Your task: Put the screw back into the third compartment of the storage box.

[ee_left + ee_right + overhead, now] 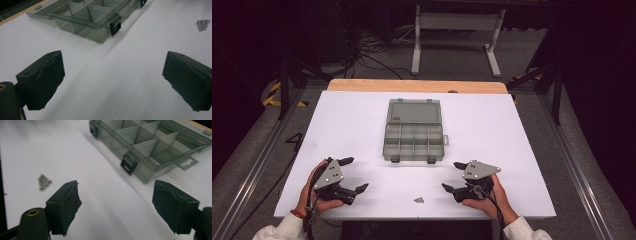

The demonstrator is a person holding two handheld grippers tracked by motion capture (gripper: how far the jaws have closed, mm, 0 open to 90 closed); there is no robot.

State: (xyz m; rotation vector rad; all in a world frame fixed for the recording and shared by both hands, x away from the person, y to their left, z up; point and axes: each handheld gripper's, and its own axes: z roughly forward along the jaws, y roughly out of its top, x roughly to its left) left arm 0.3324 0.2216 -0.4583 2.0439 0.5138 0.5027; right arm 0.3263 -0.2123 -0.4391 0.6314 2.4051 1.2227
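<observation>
A: White tabletop, dark room beyond. Lying where, the screws?

B: Near edge, between left gripper and right gripper; both jaws gaping, grasping nothing. Open compartment box sitting farther back, centre.

A white table stands on grey floor, cables lying beyond.

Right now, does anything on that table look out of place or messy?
Only the screws: a small bunch lies loose on the white table, outside the open compartment box, whose sections look empty. Nothing looks spilled or broken.
</observation>
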